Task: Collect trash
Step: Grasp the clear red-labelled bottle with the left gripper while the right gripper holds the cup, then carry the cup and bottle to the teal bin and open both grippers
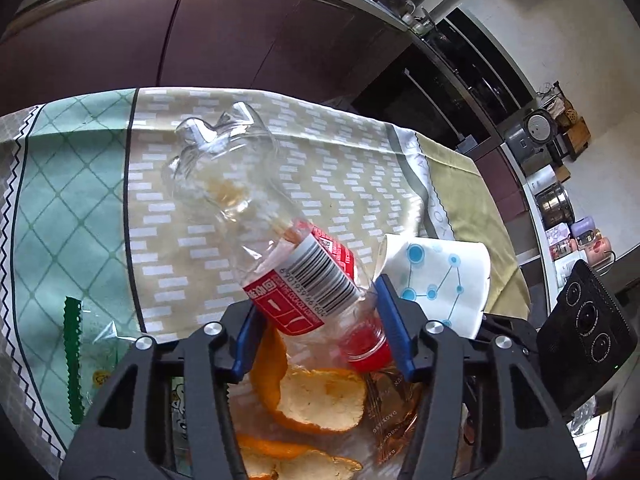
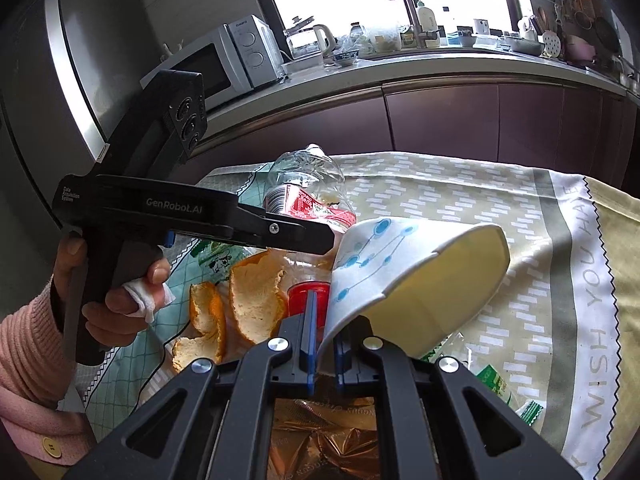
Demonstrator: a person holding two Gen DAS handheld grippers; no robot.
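Two pieces held above the desk (image 1: 360,160): our left tongs (image 1: 316,328) grip the crushed bottle (image 1: 260,220) near its red cap, long axis pointing away; our right tongs (image 2: 324,340) pinch the paper cup's (image 2: 420,280) rim, just right of the bottle.

The bottle (image 1: 256,216) is clear, glossy crinkled plastic with a shiny red printed label (image 1: 308,280) and a red plastic cap (image 1: 366,350). The paper cup (image 2: 420,276) looks matt and smooth, and the orange peel (image 2: 256,296) shows a rough, pithy inside. The tablecloth (image 1: 344,168) is matt woven cloth, while the copper wrapper (image 2: 324,436) is glossy crumpled foil.
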